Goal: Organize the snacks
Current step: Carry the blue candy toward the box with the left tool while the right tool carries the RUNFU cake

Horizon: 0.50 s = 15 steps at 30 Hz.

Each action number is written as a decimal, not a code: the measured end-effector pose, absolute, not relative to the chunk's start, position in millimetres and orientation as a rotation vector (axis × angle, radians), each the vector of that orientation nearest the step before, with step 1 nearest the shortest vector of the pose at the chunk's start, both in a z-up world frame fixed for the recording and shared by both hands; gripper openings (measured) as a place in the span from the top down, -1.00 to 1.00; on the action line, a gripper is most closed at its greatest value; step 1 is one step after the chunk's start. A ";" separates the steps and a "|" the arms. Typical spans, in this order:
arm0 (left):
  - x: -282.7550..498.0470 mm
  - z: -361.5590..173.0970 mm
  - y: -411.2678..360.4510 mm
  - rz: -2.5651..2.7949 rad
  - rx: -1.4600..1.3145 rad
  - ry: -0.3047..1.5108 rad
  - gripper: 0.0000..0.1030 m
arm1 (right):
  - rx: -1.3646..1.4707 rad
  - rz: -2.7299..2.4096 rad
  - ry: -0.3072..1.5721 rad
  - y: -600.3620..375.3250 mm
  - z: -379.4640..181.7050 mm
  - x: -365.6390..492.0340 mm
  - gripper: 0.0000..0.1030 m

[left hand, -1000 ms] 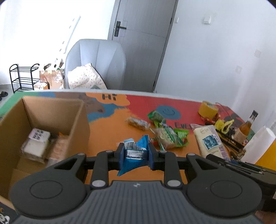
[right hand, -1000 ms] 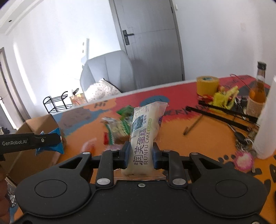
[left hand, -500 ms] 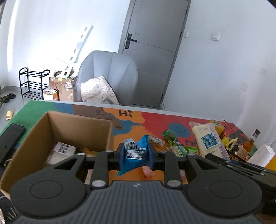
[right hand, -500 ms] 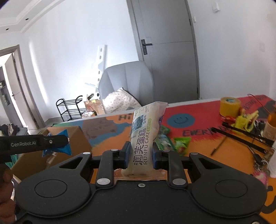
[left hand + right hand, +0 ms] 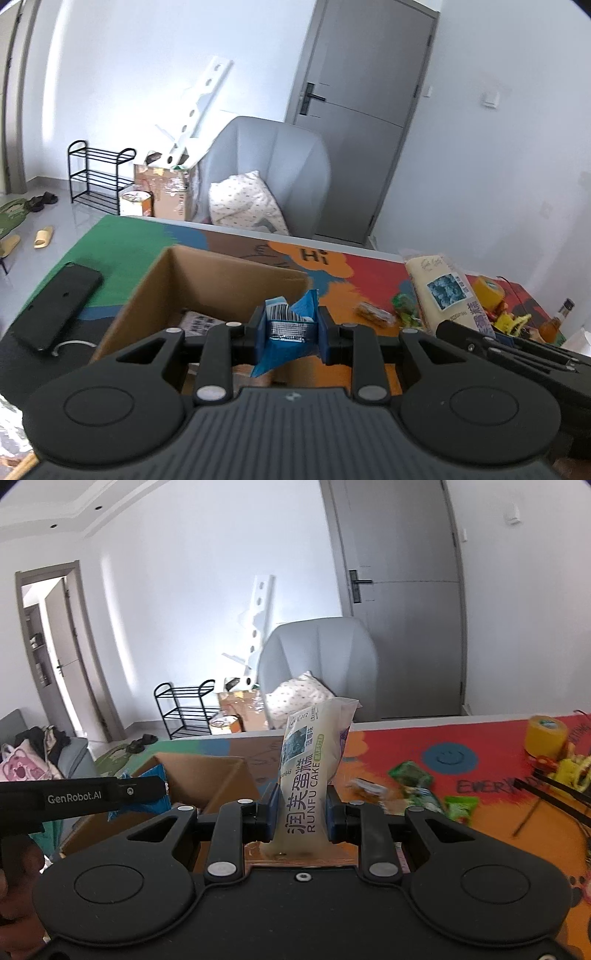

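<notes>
At lower centre of each view, the left gripper (image 5: 290, 328) clenching a blue packet (image 5: 291, 334) and right gripper (image 5: 301, 810) gripping a cake bag (image 5: 314, 771) have risen toward the box (image 5: 221, 273), probably for dropping.

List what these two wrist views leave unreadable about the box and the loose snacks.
- Cardboard box contents: left wrist view, mostly hidden behind the left gripper and its blue packet.
- Loose snacks on the table: right wrist view, motion-blurred, labels unreadable.
- Cake packet lower end: right wrist view, behind the right gripper.
</notes>
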<state>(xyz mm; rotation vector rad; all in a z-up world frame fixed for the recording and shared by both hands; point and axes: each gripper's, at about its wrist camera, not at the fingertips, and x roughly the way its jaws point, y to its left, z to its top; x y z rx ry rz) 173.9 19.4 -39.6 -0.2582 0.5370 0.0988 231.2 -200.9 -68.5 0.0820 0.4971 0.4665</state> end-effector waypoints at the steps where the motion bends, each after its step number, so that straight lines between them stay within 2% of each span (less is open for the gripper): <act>1: 172.3 -39.4 24.5 0.107 -0.262 0.537 0.49 | 0.079 0.473 0.498 -196.6 -68.0 231.3 0.55; 11: 164.5 -39.5 53.4 0.156 -0.294 0.550 0.46 | 0.047 0.537 0.497 -161.5 -59.7 224.1 0.55; 15: 161.6 -41.4 58.5 0.177 -0.278 0.565 0.29 | 0.037 0.554 0.501 -149.9 -57.1 222.2 0.55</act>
